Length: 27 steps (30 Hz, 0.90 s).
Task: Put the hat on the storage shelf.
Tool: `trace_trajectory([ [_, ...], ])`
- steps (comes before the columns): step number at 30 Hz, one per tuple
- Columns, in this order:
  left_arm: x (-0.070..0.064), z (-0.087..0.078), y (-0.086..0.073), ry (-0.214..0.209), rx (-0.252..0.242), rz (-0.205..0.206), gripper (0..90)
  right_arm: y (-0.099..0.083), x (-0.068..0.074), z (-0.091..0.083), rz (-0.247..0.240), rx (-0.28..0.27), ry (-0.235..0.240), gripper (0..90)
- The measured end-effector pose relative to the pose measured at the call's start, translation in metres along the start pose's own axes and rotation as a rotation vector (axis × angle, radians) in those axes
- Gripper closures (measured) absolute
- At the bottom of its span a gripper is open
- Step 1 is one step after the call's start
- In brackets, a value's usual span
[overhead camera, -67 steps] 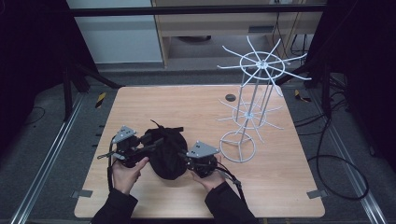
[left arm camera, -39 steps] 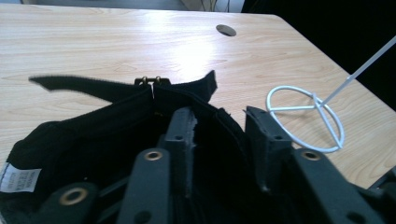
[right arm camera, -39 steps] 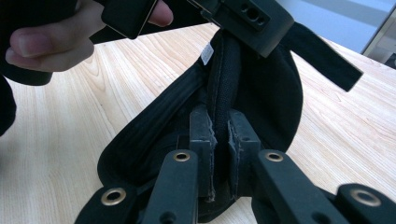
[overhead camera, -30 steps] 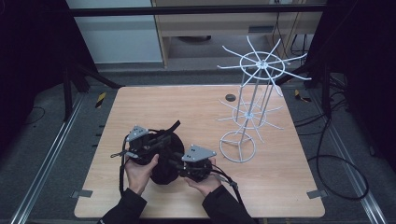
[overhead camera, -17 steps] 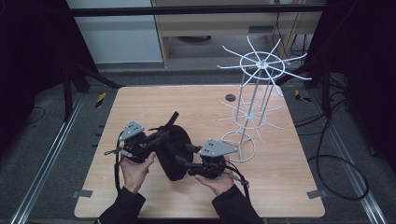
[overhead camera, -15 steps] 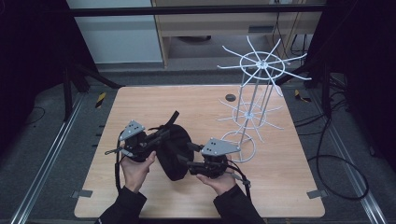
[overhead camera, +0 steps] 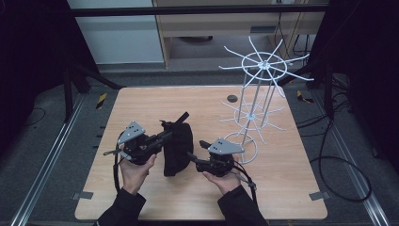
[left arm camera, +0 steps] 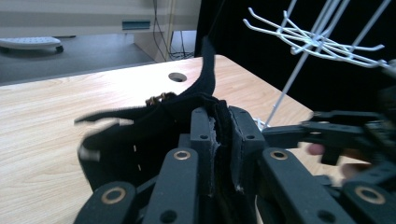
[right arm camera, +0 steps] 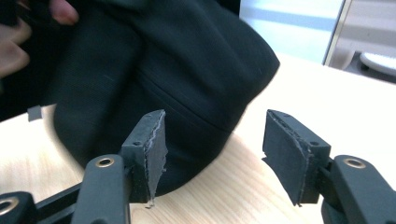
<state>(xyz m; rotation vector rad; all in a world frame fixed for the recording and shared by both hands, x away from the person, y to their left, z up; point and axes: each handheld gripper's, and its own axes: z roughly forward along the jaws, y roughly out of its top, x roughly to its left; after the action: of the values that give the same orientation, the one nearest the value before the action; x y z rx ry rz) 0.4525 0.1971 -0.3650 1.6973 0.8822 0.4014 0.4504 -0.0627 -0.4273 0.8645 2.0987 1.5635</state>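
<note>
A black cap (overhead camera: 178, 146) stands on edge in the middle of the wooden table (overhead camera: 282, 183), its strap (overhead camera: 182, 116) sticking up behind. My left gripper (overhead camera: 164, 137) is shut on the cap's rim; in the left gripper view the fabric (left arm camera: 140, 135) is pinched between the jaws of the left gripper (left arm camera: 218, 116). My right gripper (overhead camera: 196, 149) is open just right of the cap. In the right gripper view the cap's crown (right arm camera: 177, 56) bulges beyond the spread jaws of the right gripper (right arm camera: 215, 140), not touching them.
A white wire rack (overhead camera: 256, 94) with spoke arms stands on its ring base at the table's right, close behind my right gripper. A small dark round grommet (overhead camera: 231, 98) sits near the far edge. Bare wood lies to the front and far left.
The cap lay between both grippers; the left one has since tipped it up on edge. The right gripper has drawn back rightward and stands open.
</note>
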Motion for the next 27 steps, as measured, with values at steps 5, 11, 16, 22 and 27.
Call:
trace_trajectory([
  [5,-0.002,-0.006,-0.009,-0.021,0.013,0.015,81.0,-0.011,-0.001,0.014,0.041,0.012,0.042,39.9],
  [11,-0.003,-0.003,-0.013,-0.044,0.028,0.026,81.0,-0.016,0.002,0.024,0.052,0.013,0.111,54.6],
  [16,-0.004,-0.002,-0.014,-0.050,0.033,0.028,81.0,-0.018,0.002,0.028,0.066,0.029,0.101,77.7],
  [22,-0.001,-0.007,-0.015,-0.020,0.020,0.031,80.5,-0.011,0.003,0.019,0.037,0.021,0.085,85.8],
  [27,0.002,-0.013,-0.020,0.067,0.026,0.059,77.1,0.003,0.008,0.015,-0.020,0.039,0.049,86.0],
])
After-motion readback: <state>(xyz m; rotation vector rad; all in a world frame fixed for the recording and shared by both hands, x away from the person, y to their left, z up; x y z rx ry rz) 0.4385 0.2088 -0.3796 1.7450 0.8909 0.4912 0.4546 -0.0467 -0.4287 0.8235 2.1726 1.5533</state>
